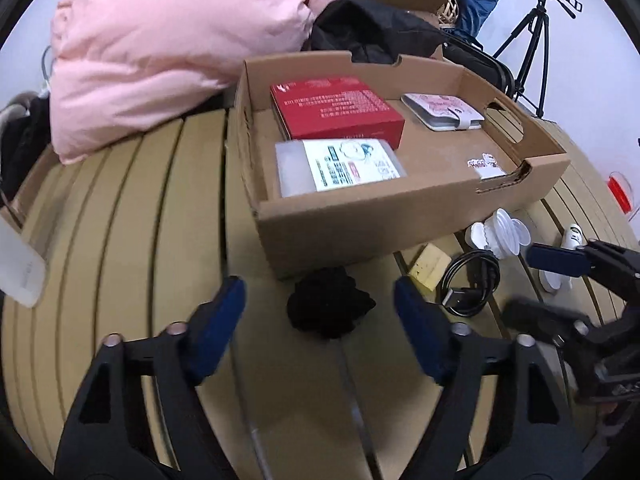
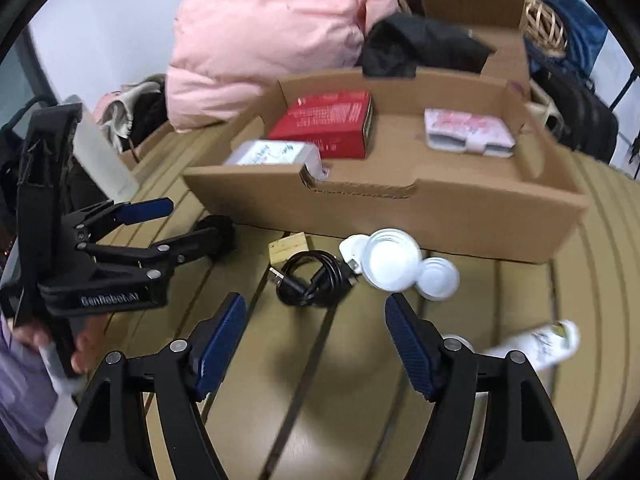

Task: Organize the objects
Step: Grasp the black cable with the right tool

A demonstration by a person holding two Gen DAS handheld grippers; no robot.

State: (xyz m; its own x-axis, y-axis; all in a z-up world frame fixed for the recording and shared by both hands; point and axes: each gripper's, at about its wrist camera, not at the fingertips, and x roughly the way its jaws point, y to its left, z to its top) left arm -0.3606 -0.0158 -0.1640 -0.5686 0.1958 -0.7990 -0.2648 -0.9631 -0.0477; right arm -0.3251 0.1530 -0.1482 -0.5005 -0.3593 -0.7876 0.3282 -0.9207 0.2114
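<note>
A low cardboard tray (image 1: 360,220) (image 2: 460,216) holds a red box (image 1: 340,108) (image 2: 324,124), a clear packet with a white label (image 1: 340,168) (image 2: 272,154) and a pink wallet (image 1: 444,110) (image 2: 468,130). In front of it lie a black crumpled cloth (image 1: 328,304) (image 2: 218,224), a yellow block (image 1: 428,266) (image 2: 288,246), a coiled black cable (image 1: 472,284) (image 2: 312,278) and white cups (image 1: 504,232) (image 2: 394,260). My left gripper (image 1: 320,328) (image 2: 196,220) is open, its jaws on either side of the cloth. My right gripper (image 2: 316,336) (image 1: 520,284) is open and empty, just short of the cable.
A pink padded jacket (image 1: 160,48) and black clothing (image 1: 372,24) pile behind the tray. A white bottle (image 2: 536,344) lies at the right. A tripod (image 1: 532,36) stands far right. The surface is tan slats (image 1: 120,240).
</note>
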